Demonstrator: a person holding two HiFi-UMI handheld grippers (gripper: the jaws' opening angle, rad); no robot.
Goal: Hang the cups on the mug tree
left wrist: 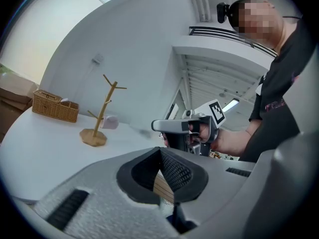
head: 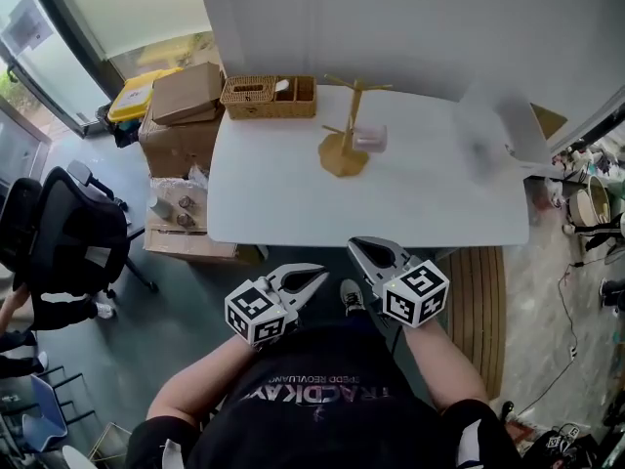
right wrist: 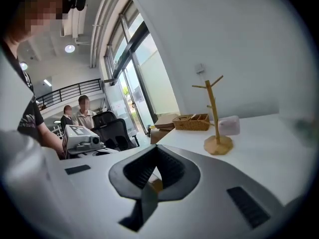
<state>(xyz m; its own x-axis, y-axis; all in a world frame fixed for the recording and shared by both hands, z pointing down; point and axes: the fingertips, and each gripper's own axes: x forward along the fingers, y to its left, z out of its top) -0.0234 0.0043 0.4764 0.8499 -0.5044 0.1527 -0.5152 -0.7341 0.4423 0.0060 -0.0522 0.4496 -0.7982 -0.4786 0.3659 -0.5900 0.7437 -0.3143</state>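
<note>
1. Head view: the left gripper [head: 314, 277] and the right gripper [head: 359, 247] are held close to the person's torso, short of the tabletop [head: 391, 203], pointing towards the mug tree [head: 344, 125].
2. Both grippers' jaws are closed together, gripping nothing.
3. A pink cup [head: 371, 138] hangs on the mug tree's low branch.

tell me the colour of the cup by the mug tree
The cup is pale pink, clearest in the right gripper view.

Bright, even daylight, faint shadows, fisheye-bent dark corners, some motion blur
</note>
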